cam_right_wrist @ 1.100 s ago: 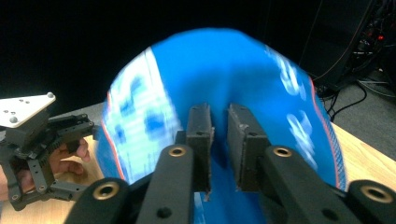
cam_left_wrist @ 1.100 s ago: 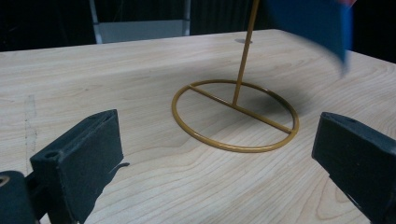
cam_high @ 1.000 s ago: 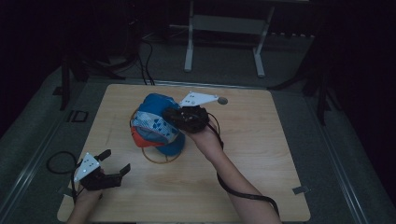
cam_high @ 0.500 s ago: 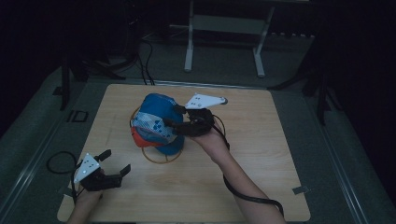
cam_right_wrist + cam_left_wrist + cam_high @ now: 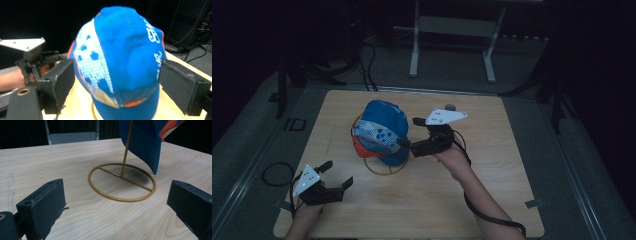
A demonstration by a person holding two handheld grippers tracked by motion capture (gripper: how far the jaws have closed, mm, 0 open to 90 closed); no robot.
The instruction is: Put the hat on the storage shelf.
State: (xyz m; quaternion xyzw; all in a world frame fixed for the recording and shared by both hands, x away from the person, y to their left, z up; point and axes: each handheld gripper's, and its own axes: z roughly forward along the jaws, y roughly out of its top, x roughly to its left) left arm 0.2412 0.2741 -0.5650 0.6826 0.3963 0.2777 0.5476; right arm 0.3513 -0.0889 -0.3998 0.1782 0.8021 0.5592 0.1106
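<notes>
A blue cap (image 5: 381, 131) with a white patterned panel and orange brim underside hangs on a gold wire stand (image 5: 384, 169) at mid-table. My right gripper (image 5: 411, 133) is open at the cap's right side. In the right gripper view the cap (image 5: 120, 57) sits between the wide-apart jaws of the right gripper (image 5: 120, 83); contact is unclear. My left gripper (image 5: 337, 174) stands open near the front left corner, well short of the stand. In the left gripper view the left gripper (image 5: 116, 207) faces the stand's ring base (image 5: 122, 182) and the cap's lower edge (image 5: 143, 145).
The wooden table (image 5: 512, 150) has bare room to the right and along the front. A white metal frame (image 5: 452, 30) stands on the floor behind it. Cables lie on the floor at the back left (image 5: 367, 60). The left hand and gripper (image 5: 30, 60) sit behind the cap.
My right gripper has shifted a little to the right and toward the front beside the cap. The cap, the stand and the left gripper have stayed put.
</notes>
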